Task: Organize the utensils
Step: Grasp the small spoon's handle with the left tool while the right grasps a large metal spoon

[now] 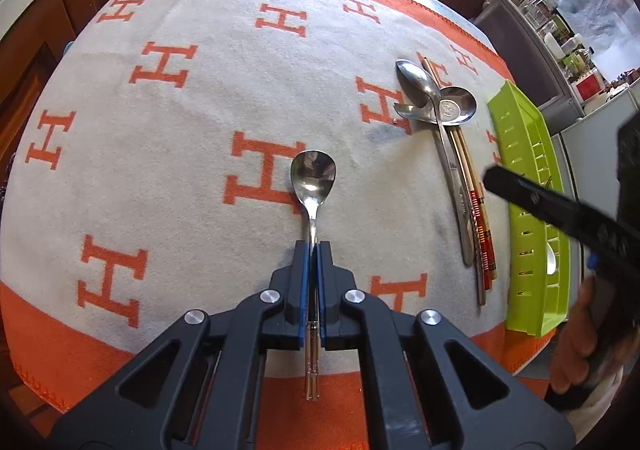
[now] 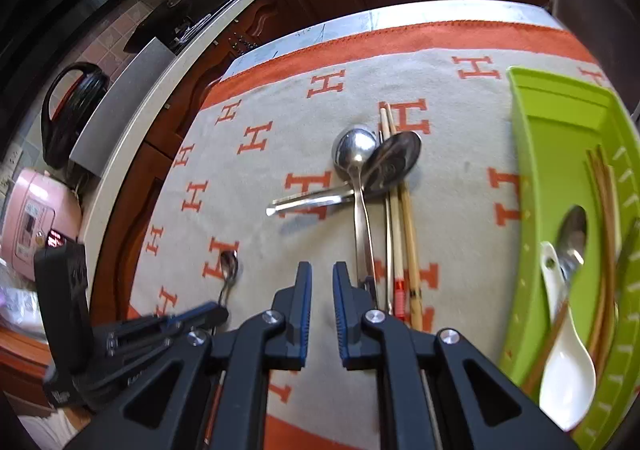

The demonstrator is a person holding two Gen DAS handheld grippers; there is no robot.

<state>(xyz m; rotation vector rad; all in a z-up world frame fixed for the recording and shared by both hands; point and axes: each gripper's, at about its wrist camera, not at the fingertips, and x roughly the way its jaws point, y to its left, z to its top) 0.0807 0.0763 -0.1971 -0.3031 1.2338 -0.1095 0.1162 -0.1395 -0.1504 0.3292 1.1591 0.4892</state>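
My left gripper (image 1: 312, 246) is shut on the handle of a small steel spoon (image 1: 313, 175), bowl pointing away over the cloth; it shows in the right wrist view (image 2: 229, 266) too. My right gripper (image 2: 322, 270) is open and empty above the cloth, just left of a pile of two steel spoons (image 2: 356, 153) and chopsticks (image 2: 402, 217). The pile shows in the left wrist view (image 1: 440, 105). A green tray (image 2: 556, 137) at the right holds a white ceramic spoon (image 2: 564, 362), a steel spoon and brown chopsticks.
A grey and orange H-patterned cloth (image 1: 180, 137) covers the table. Brown cabinets and a counter with a black kettle (image 2: 72, 105) and a pink appliance (image 2: 36, 217) lie beyond the far edge.
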